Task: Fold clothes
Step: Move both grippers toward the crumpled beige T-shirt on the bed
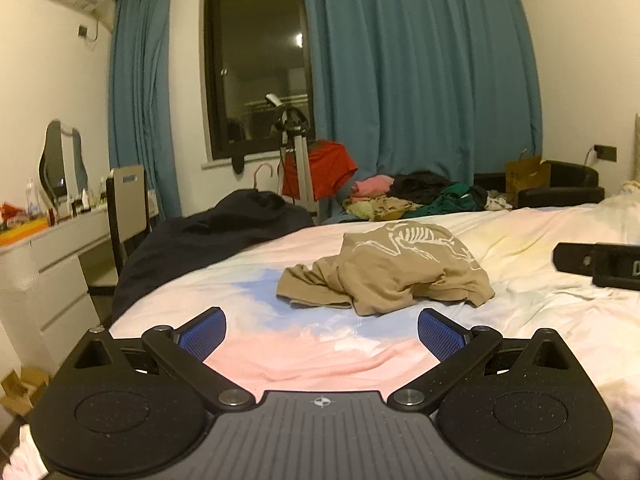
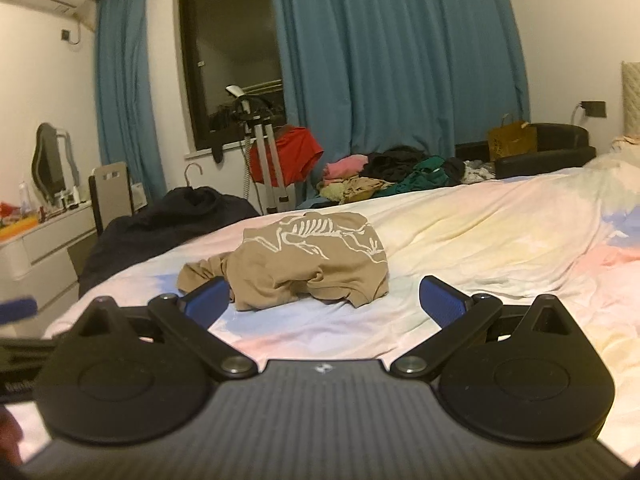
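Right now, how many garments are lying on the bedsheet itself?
2: a crumpled tan shirt mid-bed, and a dark garment on the far left corner. Its folds may hide others.

The right gripper (image 2: 322, 300) hangs just above the bed (image 2: 460, 232), its blue-padded fingers (image 2: 442, 300) spread wide with nothing between them. Just beyond the fingertips a tan T-shirt (image 2: 304, 264) with a white skeleton print lies crumpled on the pastel bedcover. Left of the shirt a dark garment (image 2: 168, 220) is heaped over the bed's edge. Beyond the shirt, past the bed's far side, sits a pile of mixed clothes (image 2: 384, 178), and a red garment (image 2: 296, 152) hangs at a tripod (image 2: 264, 160). Blue curtains (image 2: 392, 52) flank a dark window (image 2: 232, 48) behind them. Far left of the shirt, the other gripper's blue pad (image 2: 18, 306) shows, blurred.
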### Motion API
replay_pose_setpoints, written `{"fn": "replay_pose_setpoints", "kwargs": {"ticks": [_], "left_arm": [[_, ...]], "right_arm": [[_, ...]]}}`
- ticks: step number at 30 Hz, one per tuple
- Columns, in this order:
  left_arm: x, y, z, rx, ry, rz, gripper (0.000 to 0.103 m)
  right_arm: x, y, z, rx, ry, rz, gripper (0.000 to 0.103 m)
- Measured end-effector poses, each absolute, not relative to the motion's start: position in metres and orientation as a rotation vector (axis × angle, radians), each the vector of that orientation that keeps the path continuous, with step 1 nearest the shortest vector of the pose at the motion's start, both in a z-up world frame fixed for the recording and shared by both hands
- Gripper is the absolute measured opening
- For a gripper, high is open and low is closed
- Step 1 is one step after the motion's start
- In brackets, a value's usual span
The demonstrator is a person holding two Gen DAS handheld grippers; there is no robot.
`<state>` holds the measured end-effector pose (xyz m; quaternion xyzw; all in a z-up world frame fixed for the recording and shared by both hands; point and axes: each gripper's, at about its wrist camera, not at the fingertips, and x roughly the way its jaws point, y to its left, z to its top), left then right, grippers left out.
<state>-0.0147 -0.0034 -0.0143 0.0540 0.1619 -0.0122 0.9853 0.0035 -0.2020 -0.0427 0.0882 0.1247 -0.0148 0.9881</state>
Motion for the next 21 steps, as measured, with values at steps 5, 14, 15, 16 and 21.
{"fn": "replay_pose_setpoints", "kwargs": {"ticks": [5, 14, 15, 16, 21], "left_arm": [[-0.025, 0.009, 0.001, 0.065, 0.287, -0.033, 0.103], [-0.032, 0.019, 0.005, 0.119, 0.312, -0.029, 0.103], [-0.03, 0.018, 0.005, 0.138, 0.329, -0.035, 0.103], [-0.028, 0.017, 0.005, 0.151, 0.337, -0.043, 0.103], [0.004, 0.012, 0.001, 0.151, 0.409, -0.128, 0.103]], "right_arm": [[-0.013, -0.187, -0.002, 0.21, 0.191, -0.098, 0.103], [-0.008, -0.166, 0.094, 0.264, 0.154, -0.296, 0.103], [-0.005, -0.165, 0.103, 0.265, 0.147, -0.301, 0.103], [-0.003, -0.165, 0.111, 0.265, 0.134, -0.295, 0.103], [-0.001, -0.174, 0.12, 0.294, 0.03, -0.217, 0.103]]}}
